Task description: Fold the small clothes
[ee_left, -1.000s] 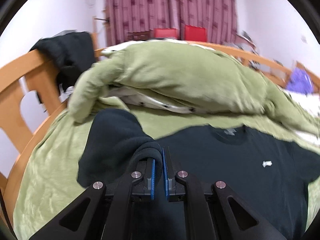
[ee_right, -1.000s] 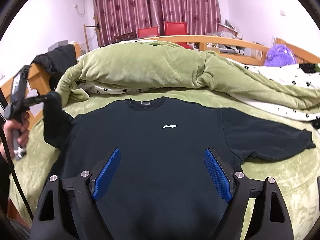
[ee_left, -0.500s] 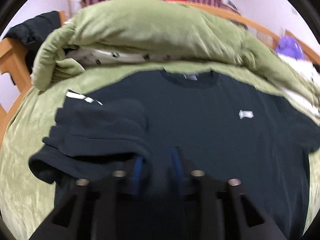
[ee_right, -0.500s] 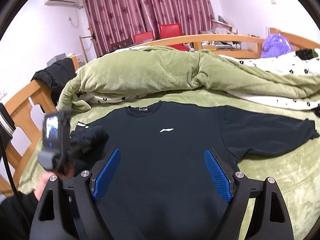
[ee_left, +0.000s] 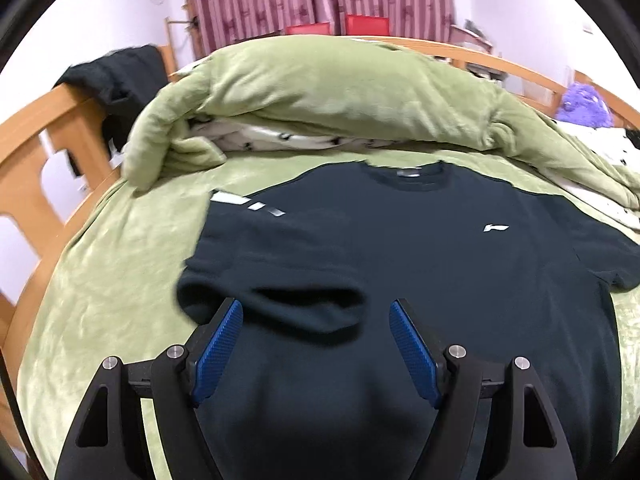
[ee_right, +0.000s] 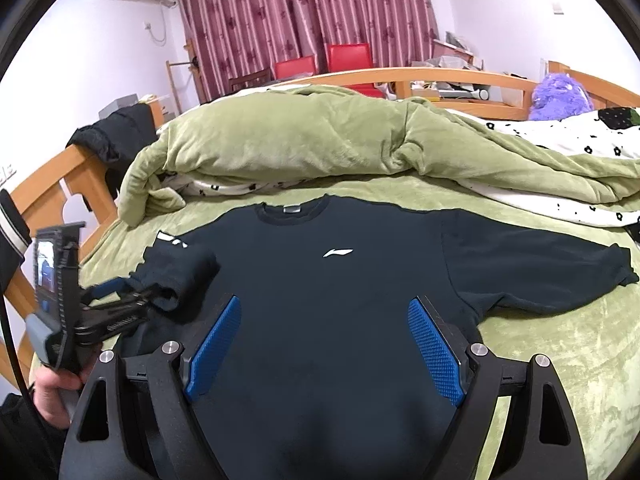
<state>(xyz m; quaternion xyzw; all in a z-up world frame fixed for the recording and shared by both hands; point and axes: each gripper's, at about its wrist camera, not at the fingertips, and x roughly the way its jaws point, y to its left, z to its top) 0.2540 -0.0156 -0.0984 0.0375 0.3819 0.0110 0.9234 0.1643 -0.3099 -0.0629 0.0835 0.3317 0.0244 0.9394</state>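
Black sweatshirt (ee_right: 320, 280) flat on green bed (ee_right: 560, 340), frame centre, left sleeve (ee_left: 280, 280) folded inward; both hand-held grippers (ee_left: 316, 344) (ee_right: 324, 344) apart, empty; next, right sleeve (ee_right: 540, 268) pinched at cuff, laid square.

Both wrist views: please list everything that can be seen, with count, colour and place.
sweatshirt: 1, black, flat on the bed, chest up, white logo
folded sleeve: 1, black, laid over the chest on the left gripper's side
other sleeve: 1, black, spread out
quilt: 1, green, bunched behind the collar
bed cover: 1, green, under the sweatshirt
bed frame: 1, wooden, around the bed
dark garment: 1, black, on the frame corner
chairs: 2, red, by the curtain
curtain: 1, maroon, back wall
plush toy: 1, purple, far right
left gripper: jaws open, above the folded sleeve
right gripper: jaws open, above the hem
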